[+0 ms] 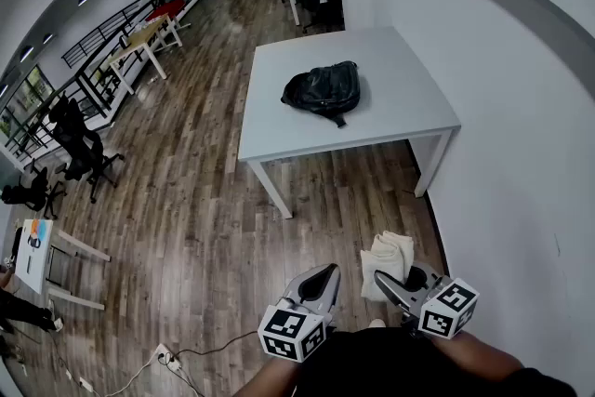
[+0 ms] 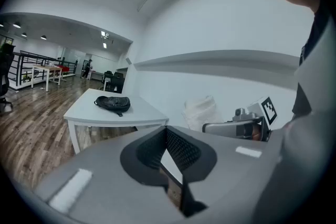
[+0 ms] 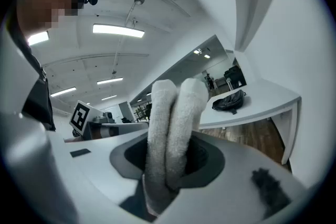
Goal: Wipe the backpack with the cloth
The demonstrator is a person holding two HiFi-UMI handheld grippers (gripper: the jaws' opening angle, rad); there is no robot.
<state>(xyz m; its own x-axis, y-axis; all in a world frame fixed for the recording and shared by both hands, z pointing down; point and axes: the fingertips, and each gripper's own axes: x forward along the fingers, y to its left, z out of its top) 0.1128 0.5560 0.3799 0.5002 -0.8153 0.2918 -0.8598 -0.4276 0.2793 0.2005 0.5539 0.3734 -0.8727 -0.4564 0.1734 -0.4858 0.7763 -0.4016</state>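
White table (image 1: 390, 60) with the black backpack (image 1: 323, 90) stands well apart from you. Your right gripper (image 1: 381, 279) pinches the folded cloth (image 3: 170, 128); the left gripper (image 1: 325, 274) is pressed together, empty. On the way, a looser squeeze may drop the cloth.

Black backpack (image 1: 323, 91) lying flat; cloth (image 1: 389, 258) folded

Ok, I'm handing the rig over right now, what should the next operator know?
Left gripper: shut, empty, held low in front of the body.
Right gripper: shut on the cloth, which stands folded between the jaws.
Backpack: lies on the table, across the floor and likely out of reach from here.
Done: cloth is in the gripper.
Left: go to the table and wipe the backpack; no wiping has started.
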